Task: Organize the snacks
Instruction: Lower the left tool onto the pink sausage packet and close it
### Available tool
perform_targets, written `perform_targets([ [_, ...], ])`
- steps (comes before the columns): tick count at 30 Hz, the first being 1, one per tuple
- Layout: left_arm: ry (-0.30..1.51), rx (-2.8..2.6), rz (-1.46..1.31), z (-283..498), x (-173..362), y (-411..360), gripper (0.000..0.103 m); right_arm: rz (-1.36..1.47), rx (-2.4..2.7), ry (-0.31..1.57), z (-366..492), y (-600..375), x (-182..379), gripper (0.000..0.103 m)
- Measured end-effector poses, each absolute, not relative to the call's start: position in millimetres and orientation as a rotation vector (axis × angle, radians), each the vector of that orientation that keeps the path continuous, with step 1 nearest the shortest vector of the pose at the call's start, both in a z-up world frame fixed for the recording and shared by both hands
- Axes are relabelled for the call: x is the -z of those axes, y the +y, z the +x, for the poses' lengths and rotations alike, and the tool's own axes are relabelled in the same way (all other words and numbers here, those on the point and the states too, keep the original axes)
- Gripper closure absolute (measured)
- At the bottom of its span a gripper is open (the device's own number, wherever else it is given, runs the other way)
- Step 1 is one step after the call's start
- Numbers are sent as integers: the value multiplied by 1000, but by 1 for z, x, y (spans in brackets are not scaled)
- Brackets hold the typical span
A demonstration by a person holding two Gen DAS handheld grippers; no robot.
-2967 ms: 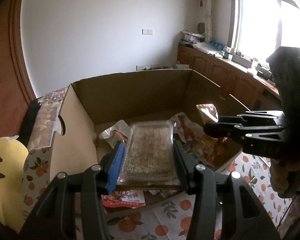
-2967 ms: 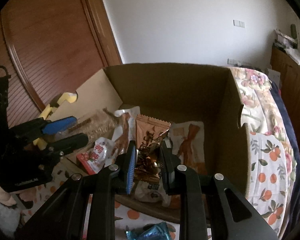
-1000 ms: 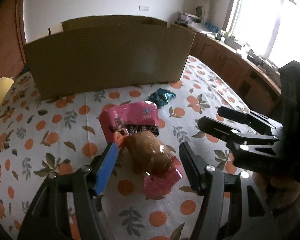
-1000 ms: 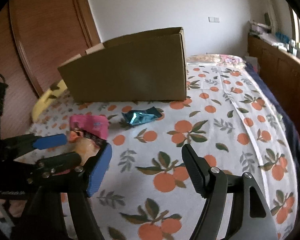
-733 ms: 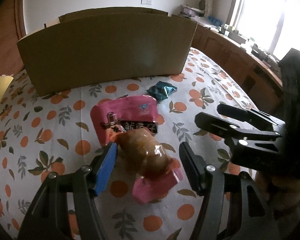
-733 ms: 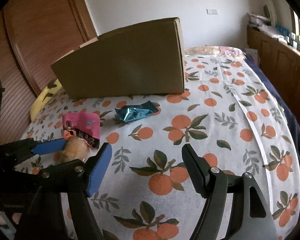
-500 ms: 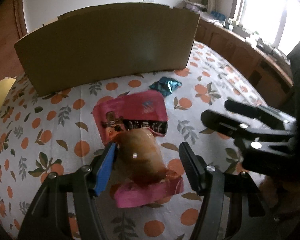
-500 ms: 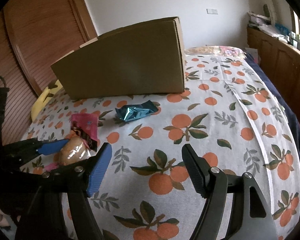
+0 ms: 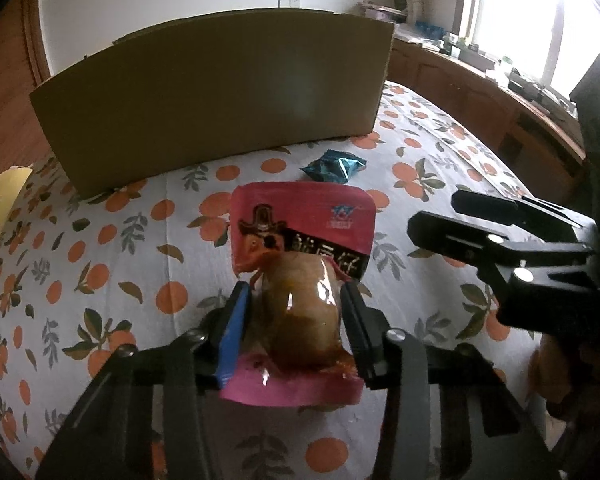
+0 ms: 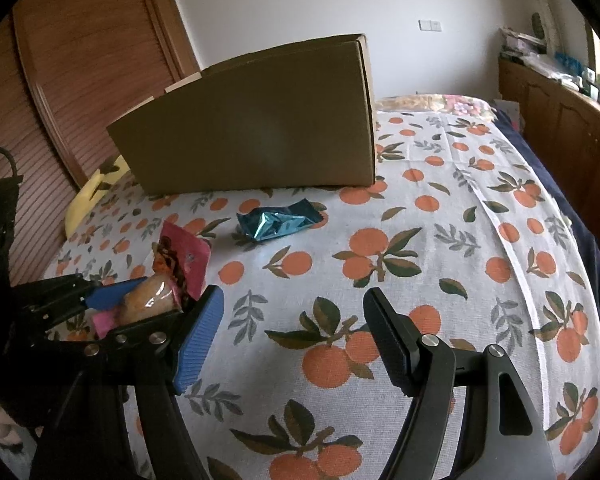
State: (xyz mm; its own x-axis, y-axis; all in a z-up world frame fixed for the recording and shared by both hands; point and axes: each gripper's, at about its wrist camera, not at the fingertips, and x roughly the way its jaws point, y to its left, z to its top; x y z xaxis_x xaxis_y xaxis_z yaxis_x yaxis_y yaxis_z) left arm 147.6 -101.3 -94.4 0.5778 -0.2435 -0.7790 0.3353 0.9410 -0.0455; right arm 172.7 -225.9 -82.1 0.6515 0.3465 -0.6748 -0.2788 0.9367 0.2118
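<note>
The left claw (image 9: 296,320) is closing on the pink packet (image 9: 300,240), pads against its bulge; black band with white characters, long axis toward the box (image 9: 220,92). The right claw (image 10: 292,332) stands apart, empty, over the orange-print cloth (image 10: 440,240). A teal packet (image 10: 278,222) lies before the box.

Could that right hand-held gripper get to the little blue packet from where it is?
Probably yes: the right hand-held gripper is open and empty, and only bare tablecloth lies between it and the blue packet.

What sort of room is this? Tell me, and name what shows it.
Probably a bedroom at home: the snacks lie on a bed-like surface under an orange-print sheet, with a flowered quilt beyond the cardboard box, and cluttered wooden cabinets below a window.
</note>
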Motion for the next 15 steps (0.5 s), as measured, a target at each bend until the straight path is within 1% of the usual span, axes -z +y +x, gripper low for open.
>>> perform_targets([
  [5,868,362,88,139,88,-95,61,83,-360,790,173,-224,83,29],
  [10,822,368,59,134,74,-83,71,82,-374,799,174,-223,84,29],
  [12,809,371,64,133,70,-79,77,79,-370,800,175,-223,84,29],
  [15,822,380,55,135,72,-77,77,69,-366,805,175,-221,84,29],
])
